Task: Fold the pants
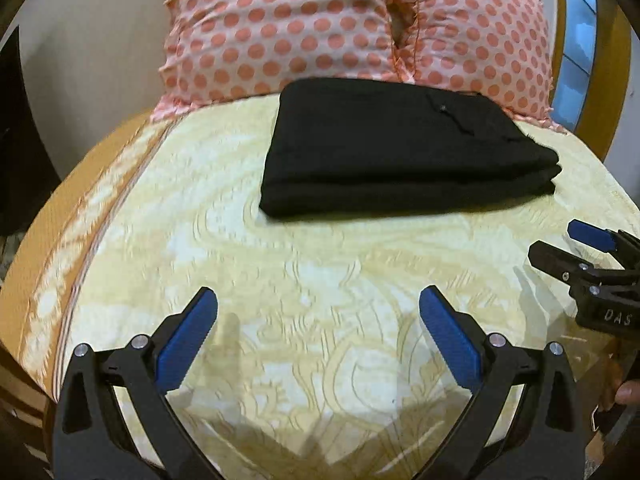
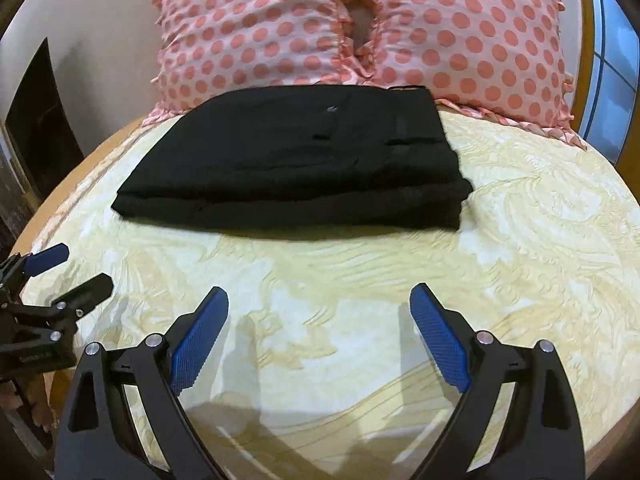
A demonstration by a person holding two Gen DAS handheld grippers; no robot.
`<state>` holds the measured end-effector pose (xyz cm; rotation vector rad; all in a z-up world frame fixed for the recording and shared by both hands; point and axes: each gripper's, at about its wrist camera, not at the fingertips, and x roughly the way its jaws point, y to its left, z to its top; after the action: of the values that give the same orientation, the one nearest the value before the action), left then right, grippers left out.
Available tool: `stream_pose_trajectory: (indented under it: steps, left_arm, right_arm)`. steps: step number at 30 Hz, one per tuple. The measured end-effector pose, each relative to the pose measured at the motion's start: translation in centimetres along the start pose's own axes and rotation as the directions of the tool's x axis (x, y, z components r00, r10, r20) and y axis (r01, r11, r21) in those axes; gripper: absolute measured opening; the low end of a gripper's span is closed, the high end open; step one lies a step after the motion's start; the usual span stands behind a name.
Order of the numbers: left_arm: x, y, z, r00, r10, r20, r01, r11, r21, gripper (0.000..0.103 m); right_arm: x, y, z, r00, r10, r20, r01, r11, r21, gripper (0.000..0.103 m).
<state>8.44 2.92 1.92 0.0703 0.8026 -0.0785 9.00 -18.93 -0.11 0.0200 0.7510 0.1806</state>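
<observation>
I am holding the left gripper (image 1: 318, 334) with its jaws spread wide and nothing between them; only the bedspread is showing in the gap. I am holding the right gripper (image 2: 320, 332) the same way, jaws wide apart and gripping nothing. Each gripper is also showing at the edge of the other's view, side by side and apart, both on the near side of the pants and not touching them.

The pants (image 1: 404, 148) are lying on the bed (image 1: 328, 264), folded into a compact black rectangle of several stacked layers. Their far edge is sitting just against the two dotted pillows (image 2: 360, 28), and bare bedspread is lying between the pants and both sets of jaws.

Judging from how they are lying, I am reading the folding as essentially done: the layers are stacked and the edges are fairly even. The layers at the right end of the pants are looking slightly stepped, so at most a small tidy-up may be remaining.

Several things are staying unclear to me. The black cloth is swallowing detail, so I am not able to count the layers or tell waistband from leg ends with confidence. The far edge of the pants is hard to separate from the pillows' base. The bed's edges are bending away in the fisheye, and the other gripper is cut off by the frame in each view.
</observation>
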Motion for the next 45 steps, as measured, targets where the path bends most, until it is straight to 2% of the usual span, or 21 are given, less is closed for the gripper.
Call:
stream_pose_trajectory:
  steps: [3,5,13,20,45]
  left_arm:
    - [0.5,0.0,-0.7,1.000,0.001,-0.024,-0.002,1.000,-0.014,0.101]
    - [0.3,0.1,-1.0,1.000,-0.003,-0.011,0.002,1.000,-0.021,0.101]
    - [0.1,-0.1,-1.6,1.000,0.005,0.031,-0.004,1.000,-0.025,0.101]
    - [-0.2,-0.2,-2.0,0.997,0.004,0.074,-0.002,1.000,-0.027,0.101]
    - [-0.2,-0.3,-2.0,0.998,0.003,0.057,-0.002,1.000,-0.026,0.101]
  right_arm:
    - [0.2,0.7,-0.6,0.999,-0.049,-0.008,0.049,0.999,-0.014,0.095]
    - [0.3,1.1,-1.0,0.996,-0.084,-0.007,0.084,0.996,-0.012,0.102]
    - [0.1,1.3,-1.5,0.992,-0.129,0.015,0.128,0.991,0.040,0.102]
    - [0.0,1.3,-1.7,0.988,-0.149,0.041,0.147,0.987,0.059,0.102]
    - [-0.1,1.1,-1.8,0.987,-0.150,0.049,0.147,0.987,0.059,0.102]
